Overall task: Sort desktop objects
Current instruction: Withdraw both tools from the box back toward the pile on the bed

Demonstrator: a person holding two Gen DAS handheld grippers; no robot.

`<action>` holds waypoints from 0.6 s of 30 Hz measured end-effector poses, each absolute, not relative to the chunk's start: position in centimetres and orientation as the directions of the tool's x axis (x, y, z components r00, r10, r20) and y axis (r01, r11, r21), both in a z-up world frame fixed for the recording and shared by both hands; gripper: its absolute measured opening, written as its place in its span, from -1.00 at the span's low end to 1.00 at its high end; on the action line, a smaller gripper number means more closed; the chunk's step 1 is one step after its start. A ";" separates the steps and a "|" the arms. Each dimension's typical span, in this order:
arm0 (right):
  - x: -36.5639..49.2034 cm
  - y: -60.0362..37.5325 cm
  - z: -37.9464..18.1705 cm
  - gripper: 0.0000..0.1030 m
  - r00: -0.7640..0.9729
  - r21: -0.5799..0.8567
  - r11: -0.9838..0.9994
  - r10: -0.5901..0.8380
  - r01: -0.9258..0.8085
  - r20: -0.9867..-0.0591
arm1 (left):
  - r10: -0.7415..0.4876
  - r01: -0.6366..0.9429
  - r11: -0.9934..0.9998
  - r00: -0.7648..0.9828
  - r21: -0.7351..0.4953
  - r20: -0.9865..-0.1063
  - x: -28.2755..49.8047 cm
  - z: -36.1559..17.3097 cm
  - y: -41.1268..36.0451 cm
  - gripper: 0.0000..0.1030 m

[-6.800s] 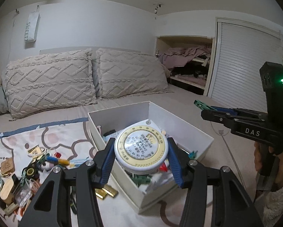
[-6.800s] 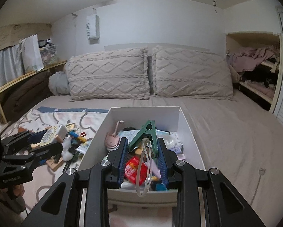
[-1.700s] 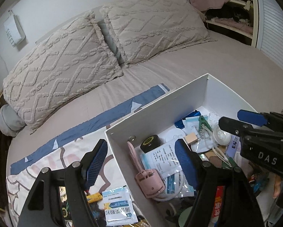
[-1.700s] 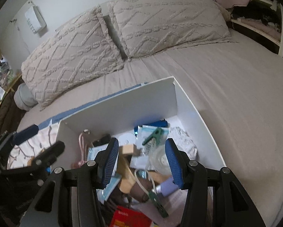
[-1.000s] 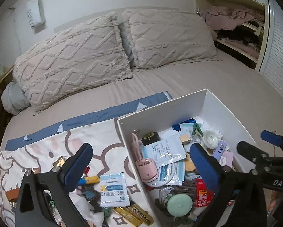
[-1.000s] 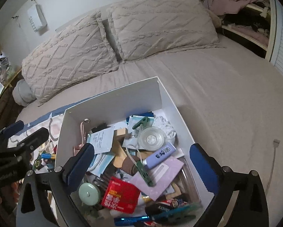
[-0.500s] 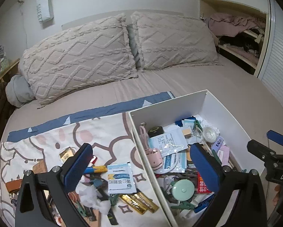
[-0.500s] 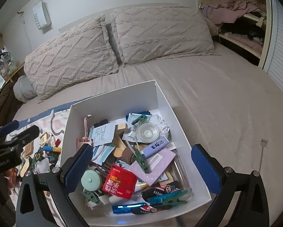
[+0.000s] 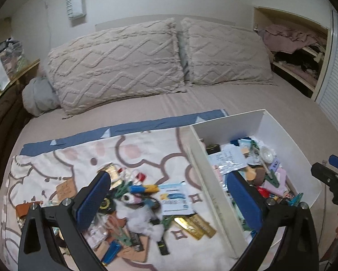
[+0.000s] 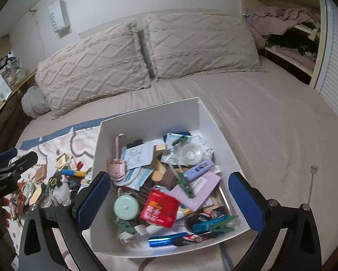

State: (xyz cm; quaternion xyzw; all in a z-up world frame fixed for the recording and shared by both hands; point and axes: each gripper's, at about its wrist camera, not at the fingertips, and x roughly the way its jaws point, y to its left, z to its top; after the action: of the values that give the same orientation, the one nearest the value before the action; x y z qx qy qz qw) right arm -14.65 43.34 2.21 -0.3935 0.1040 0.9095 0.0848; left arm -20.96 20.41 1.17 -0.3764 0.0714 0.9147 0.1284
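A white box (image 10: 146, 122) full of small items sits on the bed: a red packet (image 10: 159, 207), a mint round case (image 10: 126, 206), a pink fan (image 10: 117, 167), green clips. My right gripper (image 10: 169, 201) hovers wide open above its near half, holding nothing. My left gripper (image 9: 169, 198) is also wide open and empty, above a loose pile on a patterned cloth (image 9: 78, 153): a white sachet (image 9: 175, 198), gold bars (image 9: 193, 223), a white fluffy lump (image 9: 141, 216). The box (image 9: 270, 124) lies right of the pile. Each gripper appears in the other's view, at its edge.
Two knitted beige pillows (image 9: 146, 61) lie at the head of the bed. An open closet with clothes (image 9: 293, 45) and a slatted door are at the right. A cable end (image 10: 313, 169) lies on the sheet right of the box. A wooden shelf runs along the left.
Both grippers let go of what they held, a round tape measure and a green clip, and opened wide. Both have pulled back and up; the left now faces the pile.
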 end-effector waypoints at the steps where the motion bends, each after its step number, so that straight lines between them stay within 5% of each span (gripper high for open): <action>1: -14.7 42.7 2.3 1.00 -0.676 0.111 -0.966 0.077 -0.231 -0.733 | 0.180 -0.283 -0.959 -0.686 0.031 -0.705 -20.9 1.2 19.7 1.00; 18: -16.2 34.5 2.6 1.00 -0.709 0.120 -0.982 0.018 -0.145 -0.705 | 0.061 -0.102 -0.995 -0.723 0.019 -0.688 -20.2 1.7 4.5 1.00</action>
State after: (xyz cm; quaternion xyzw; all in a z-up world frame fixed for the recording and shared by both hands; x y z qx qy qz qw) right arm -16.19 34.48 2.55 -0.3786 0.0833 0.9207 0.0443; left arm -20.16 4.48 1.73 -0.3695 0.0277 0.9278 0.0438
